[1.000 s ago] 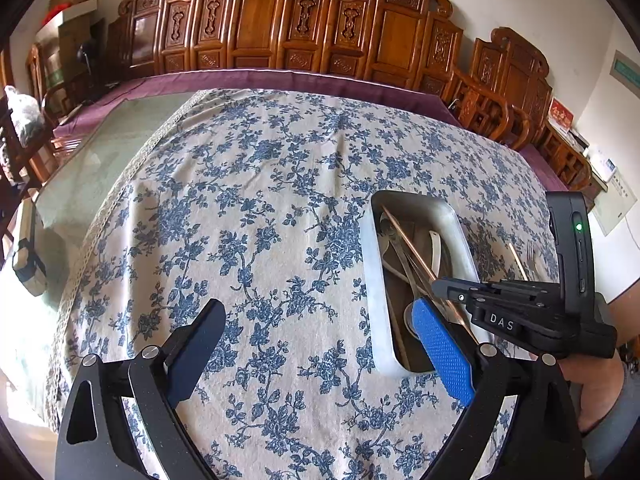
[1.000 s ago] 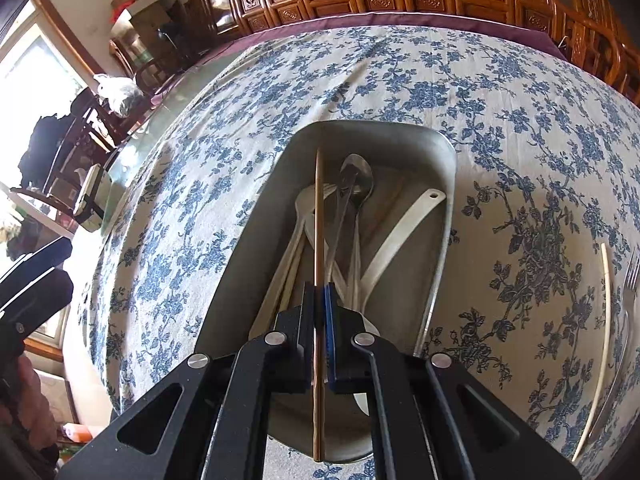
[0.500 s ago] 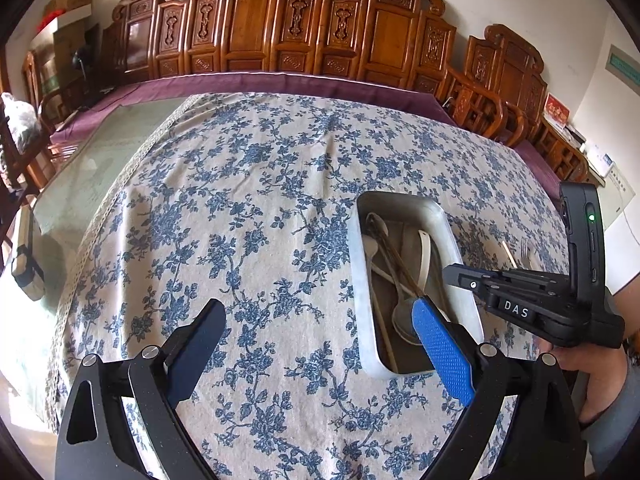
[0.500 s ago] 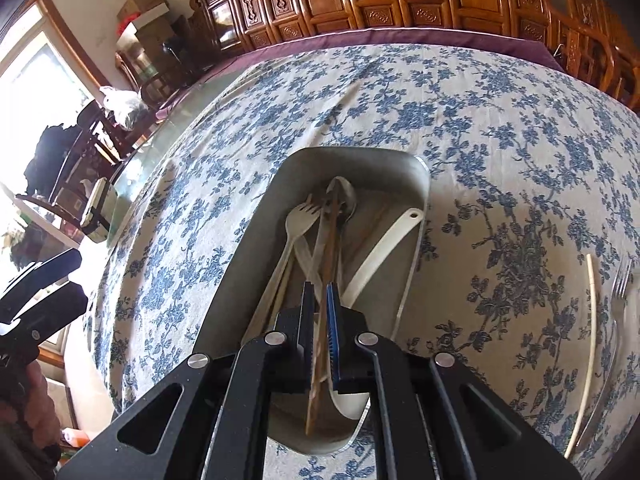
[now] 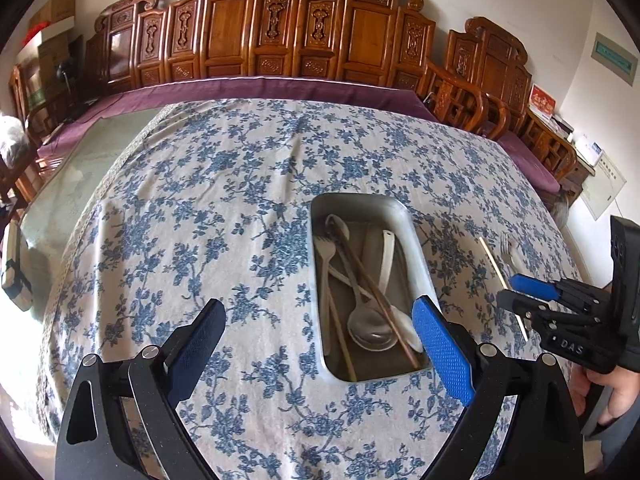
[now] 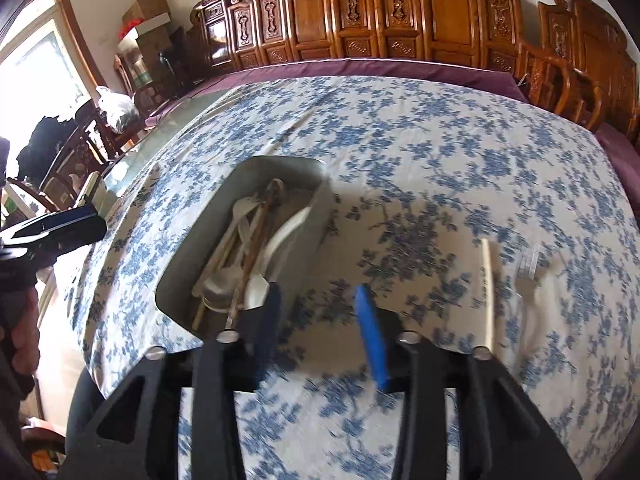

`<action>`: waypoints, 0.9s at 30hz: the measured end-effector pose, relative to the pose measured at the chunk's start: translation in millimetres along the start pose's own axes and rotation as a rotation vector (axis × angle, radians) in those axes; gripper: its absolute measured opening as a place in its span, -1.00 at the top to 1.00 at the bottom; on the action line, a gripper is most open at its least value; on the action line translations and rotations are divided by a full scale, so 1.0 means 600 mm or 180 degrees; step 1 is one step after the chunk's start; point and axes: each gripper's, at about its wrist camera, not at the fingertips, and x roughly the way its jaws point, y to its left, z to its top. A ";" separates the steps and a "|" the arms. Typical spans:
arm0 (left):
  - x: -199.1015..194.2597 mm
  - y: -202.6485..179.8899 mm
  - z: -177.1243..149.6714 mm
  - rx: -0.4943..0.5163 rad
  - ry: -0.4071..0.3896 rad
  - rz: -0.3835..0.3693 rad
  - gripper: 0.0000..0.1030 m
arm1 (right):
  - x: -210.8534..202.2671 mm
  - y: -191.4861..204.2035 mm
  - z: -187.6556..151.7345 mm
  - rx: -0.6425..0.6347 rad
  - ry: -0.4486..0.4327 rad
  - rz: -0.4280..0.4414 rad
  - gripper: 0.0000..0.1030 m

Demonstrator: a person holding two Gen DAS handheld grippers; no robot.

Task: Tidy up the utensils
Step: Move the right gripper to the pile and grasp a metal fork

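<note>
A metal tray (image 5: 416, 244) (image 6: 192, 256) on the blue-flowered tablecloth holds a steel spoon (image 5: 366, 324), a white plastic fork (image 5: 324, 256), a white spoon (image 5: 386, 256) and brown chopsticks (image 5: 372, 280) (image 6: 256, 244). To its right on the cloth lie a pale chopstick (image 5: 498, 268) (image 6: 488, 280) and a fork (image 5: 507, 248) (image 6: 528, 268). My left gripper (image 5: 320, 336) is open, hovering over the tray's near left side. My right gripper (image 6: 318, 300) (image 5: 510, 288) hangs over the cloth between tray and pale chopstick, its jaws opening with nothing between them.
Carved wooden chairs (image 5: 280, 32) line the far side of the table. A purple cloth (image 5: 260, 88) and a glass top (image 5: 80, 168) show beyond the flowered cloth at the back and left. A person's hand (image 5: 608, 392) grips the right tool.
The right gripper let the brown chopstick drop into the tray, its jaws parted, and it swung right toward the pale chopstick. The left gripper drifted slightly back.
</note>
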 end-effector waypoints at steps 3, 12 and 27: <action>0.009 -0.023 -0.001 0.0043 0.0025 -0.0035 -0.76 | -0.012 -0.035 -0.025 0.0035 0.0025 -0.0120 0.09; 0.044 -0.109 0.002 0.0188 0.0105 -0.0133 -0.76 | -0.012 -0.169 -0.058 0.0277 0.0149 -0.0405 0.09; 0.108 -0.229 -0.003 0.0414 0.0328 -0.0141 -0.76 | 0.083 -0.261 -0.033 0.0242 0.0548 -0.0481 0.42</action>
